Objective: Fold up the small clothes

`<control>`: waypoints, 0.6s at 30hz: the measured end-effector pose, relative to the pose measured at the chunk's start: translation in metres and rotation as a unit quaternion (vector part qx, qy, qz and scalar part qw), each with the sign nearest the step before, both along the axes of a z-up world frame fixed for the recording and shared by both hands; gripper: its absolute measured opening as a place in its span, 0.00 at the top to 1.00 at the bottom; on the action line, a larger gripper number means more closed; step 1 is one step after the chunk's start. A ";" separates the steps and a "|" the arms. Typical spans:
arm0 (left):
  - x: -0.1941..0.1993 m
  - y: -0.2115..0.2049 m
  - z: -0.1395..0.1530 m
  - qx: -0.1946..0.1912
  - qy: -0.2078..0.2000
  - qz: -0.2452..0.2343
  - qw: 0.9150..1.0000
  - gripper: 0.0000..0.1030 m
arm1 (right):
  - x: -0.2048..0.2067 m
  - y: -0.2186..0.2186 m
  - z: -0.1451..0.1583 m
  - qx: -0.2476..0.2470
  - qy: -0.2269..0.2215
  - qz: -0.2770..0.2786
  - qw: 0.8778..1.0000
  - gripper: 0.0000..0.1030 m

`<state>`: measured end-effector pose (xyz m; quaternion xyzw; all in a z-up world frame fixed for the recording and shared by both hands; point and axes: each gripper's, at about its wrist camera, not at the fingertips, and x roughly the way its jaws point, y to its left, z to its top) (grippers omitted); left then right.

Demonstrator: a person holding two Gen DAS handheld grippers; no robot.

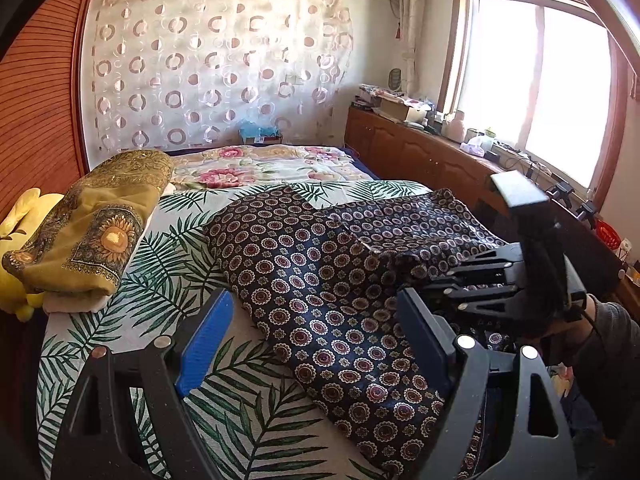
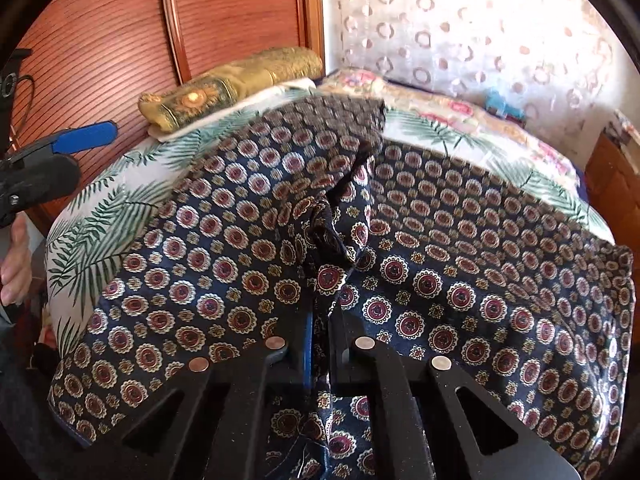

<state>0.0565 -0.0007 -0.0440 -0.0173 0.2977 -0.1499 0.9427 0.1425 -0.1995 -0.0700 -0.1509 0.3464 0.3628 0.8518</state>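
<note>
A dark navy garment [image 1: 320, 264] with red and cream medallions lies on the palm-leaf bed sheet [image 1: 160, 240]; it fills the right wrist view [image 2: 440, 240]. My left gripper [image 1: 312, 332] is open, its blue fingers [image 1: 204, 344] wide apart above the garment's near part, holding nothing. My right gripper [image 2: 320, 336] is shut on a bunched fold of the garment near its front edge, lifting it slightly. The right gripper shows in the left wrist view [image 1: 472, 280] at the garment's right side. The left gripper shows at the left edge of the right wrist view [image 2: 80, 138].
A folded gold sunflower-print cloth [image 1: 92, 224] lies on the bed's left side beside a yellow soft toy [image 1: 20, 220]. A floral quilt [image 1: 260, 164] covers the far end. A wooden cabinet [image 1: 420, 152] with clutter runs under the window on the right. A wooden wardrobe [image 2: 120, 40] stands left.
</note>
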 end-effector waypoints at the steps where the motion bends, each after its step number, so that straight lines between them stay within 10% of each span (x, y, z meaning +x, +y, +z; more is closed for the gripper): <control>1: 0.000 -0.001 0.000 0.001 0.000 -0.001 1.000 0.18 | -0.003 -0.007 0.004 0.010 -0.004 -0.005 1.000 0.96; 18: 0.009 -0.038 -0.010 0.015 0.021 -0.045 0.999 0.18 | -0.022 -0.120 0.006 0.027 -0.023 -0.119 0.992 0.96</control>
